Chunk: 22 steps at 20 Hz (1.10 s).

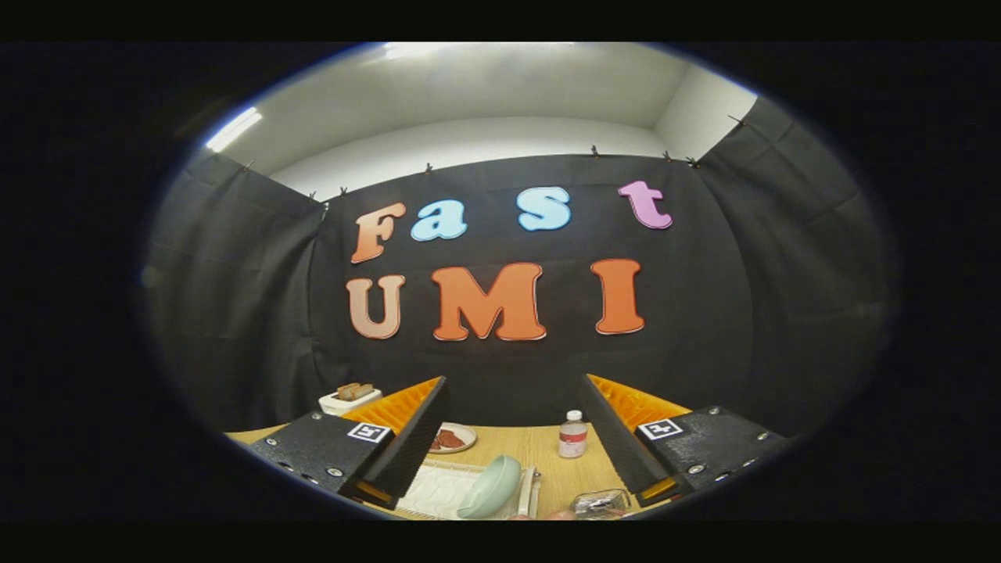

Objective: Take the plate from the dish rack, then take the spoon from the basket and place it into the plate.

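Note:
A pale green plate (493, 486) stands on edge in a white dish rack (438, 491) on the wooden table, between my two fingers and below them. To the right of the rack, near the right finger, sits a small clear basket (600, 503) with something shiny inside; I cannot make out the spoon. My gripper (512, 438) is open, fingers wide apart, held above the table with nothing between them.
A small bottle (572, 435) with a white cap stands on the table beyond the rack. A plate with reddish food (451, 439) lies by the left finger. A white toaster (349, 399) with bread sits at the far left.

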Each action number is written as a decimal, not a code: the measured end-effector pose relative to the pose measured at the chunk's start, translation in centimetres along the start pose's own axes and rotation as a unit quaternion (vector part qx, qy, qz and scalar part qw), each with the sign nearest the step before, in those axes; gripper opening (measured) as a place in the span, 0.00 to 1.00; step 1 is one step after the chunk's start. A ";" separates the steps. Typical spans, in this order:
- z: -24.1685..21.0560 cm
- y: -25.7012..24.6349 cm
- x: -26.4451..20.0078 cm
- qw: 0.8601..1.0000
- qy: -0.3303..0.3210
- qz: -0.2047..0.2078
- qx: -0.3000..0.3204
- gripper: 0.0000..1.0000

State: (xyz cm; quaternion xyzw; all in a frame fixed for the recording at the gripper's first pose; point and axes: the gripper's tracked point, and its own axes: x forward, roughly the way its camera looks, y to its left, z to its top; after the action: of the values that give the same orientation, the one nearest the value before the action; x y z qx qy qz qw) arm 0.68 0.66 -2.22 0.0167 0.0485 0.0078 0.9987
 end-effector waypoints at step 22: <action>-16.9 1.4 3.3 0.923 0.380 0.008 0.055 0.98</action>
State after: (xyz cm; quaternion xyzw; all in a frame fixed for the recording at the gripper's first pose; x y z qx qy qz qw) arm 2.31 2.63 -19.32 0.0674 0.4249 0.0184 0.9025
